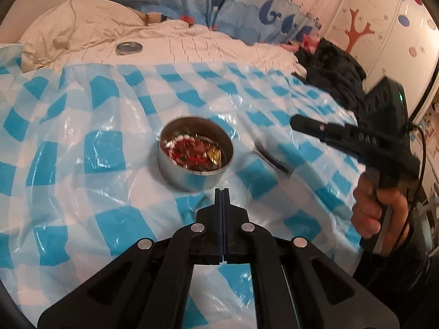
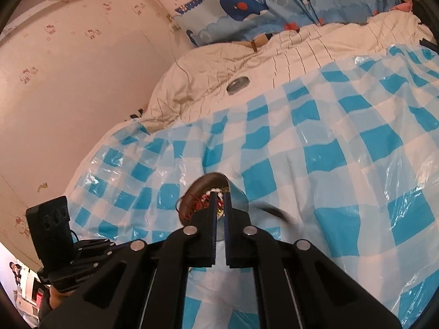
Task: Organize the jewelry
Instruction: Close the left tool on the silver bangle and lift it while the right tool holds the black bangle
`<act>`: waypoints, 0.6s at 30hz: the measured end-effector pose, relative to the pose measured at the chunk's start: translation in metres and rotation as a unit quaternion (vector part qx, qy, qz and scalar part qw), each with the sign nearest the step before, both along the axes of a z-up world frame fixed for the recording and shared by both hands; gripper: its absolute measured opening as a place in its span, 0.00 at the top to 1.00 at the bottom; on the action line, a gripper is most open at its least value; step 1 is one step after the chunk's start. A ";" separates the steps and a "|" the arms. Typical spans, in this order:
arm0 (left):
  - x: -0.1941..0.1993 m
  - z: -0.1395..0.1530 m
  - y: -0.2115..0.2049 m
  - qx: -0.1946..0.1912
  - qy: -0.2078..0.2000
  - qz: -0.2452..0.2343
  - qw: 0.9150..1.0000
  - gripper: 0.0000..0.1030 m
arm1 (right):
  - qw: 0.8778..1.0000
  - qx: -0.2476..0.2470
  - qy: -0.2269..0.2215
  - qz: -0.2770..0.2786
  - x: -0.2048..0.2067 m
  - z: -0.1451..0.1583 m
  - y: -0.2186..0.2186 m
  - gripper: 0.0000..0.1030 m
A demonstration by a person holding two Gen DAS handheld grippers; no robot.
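Observation:
A round metal tin (image 1: pixel 196 153) sits on the blue-and-white checked plastic sheet (image 1: pixel 82 126). It holds red, white and gold jewelry (image 1: pixel 192 150). My left gripper (image 1: pixel 222 192) is shut and empty, just in front of the tin. My right gripper (image 2: pixel 219 196) hovers at the tin (image 2: pixel 214 192) with its jaws a small gap apart and nothing between them. The beads (image 2: pixel 211 194) show past its fingertips. In the left wrist view the right gripper's body (image 1: pixel 356 139) is at the right, held by a hand. A dark blurred thing (image 1: pixel 270 157) lies right of the tin.
The tin's lid (image 1: pixel 129 47) lies on the cream bedding (image 1: pixel 82 27) beyond the sheet. A dark garment (image 1: pixel 332 74) lies at the far right. Whale-print fabric (image 1: pixel 219 0) hangs behind the bed. A wall (image 2: pixel 68 82) runs along the bed's left side.

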State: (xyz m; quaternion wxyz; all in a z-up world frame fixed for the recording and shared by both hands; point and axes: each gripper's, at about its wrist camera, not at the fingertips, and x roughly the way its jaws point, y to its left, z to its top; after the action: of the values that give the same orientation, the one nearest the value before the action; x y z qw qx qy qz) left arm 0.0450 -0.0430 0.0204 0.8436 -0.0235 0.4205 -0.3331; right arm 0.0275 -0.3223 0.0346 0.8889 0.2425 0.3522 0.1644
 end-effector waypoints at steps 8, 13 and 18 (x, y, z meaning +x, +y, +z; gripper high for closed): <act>0.013 -0.007 -0.001 0.050 0.004 0.032 0.998 1.00 | 0.991 -0.109 0.071 0.003 0.012 -0.017 0.010 0.42; 0.022 -0.033 0.002 0.110 0.013 0.059 0.992 0.96 | 0.969 -0.228 0.098 -0.017 0.017 -0.034 0.021 0.42; 0.021 -0.058 -0.005 0.168 0.017 0.045 0.985 0.83 | 0.937 -0.323 0.133 0.005 0.023 -0.064 0.039 0.77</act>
State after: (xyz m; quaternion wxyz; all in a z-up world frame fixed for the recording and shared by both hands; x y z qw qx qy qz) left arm 0.0656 -0.0476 -0.0376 0.8424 0.0946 0.4833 -0.2189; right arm 0.0503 -0.2835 -0.0298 0.8635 -0.0397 0.5026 0.0124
